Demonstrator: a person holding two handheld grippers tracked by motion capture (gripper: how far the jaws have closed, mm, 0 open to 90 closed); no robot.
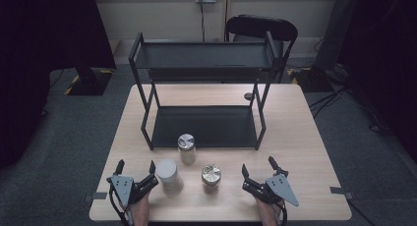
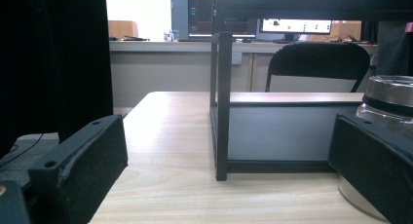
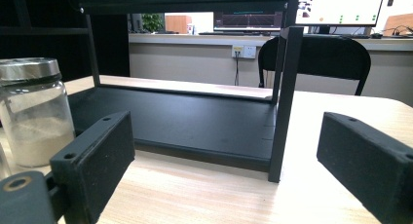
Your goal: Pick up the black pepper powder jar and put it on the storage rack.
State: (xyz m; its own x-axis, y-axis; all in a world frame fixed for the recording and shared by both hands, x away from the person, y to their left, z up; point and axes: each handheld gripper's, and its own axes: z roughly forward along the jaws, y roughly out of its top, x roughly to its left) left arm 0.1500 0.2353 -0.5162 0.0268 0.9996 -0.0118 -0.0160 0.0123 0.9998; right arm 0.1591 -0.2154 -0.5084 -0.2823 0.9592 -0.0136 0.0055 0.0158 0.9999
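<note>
The left gripper rests at the near left edge of the wooden table, jaws spread wide with nothing between them. In the left gripper view, its two black jaws stand far apart at the bottom corners; the bare tabletop lies between them.

The right gripper rests at the near right edge of the table, jaws likewise spread wide and empty. In the right gripper view, the gap between the jaws frames the front right post of the rack.

Three glass jars with metal lids stand on the table between the grippers and the rack:
- The near left jar stands just beside the inner jaw of the left gripper. Whether the two touch cannot be determined. In the left gripper view, this jar shows behind the right-hand jaw.
- The near right jar stands upright, apart from the right gripper.
- The far jar stands upright, just in front of the lower shelf. In the right gripper view, a jar holding pale powder shows at the left.

A black two-tier metal rack stands at the middle of the table. A black chair stands behind the table.
</note>
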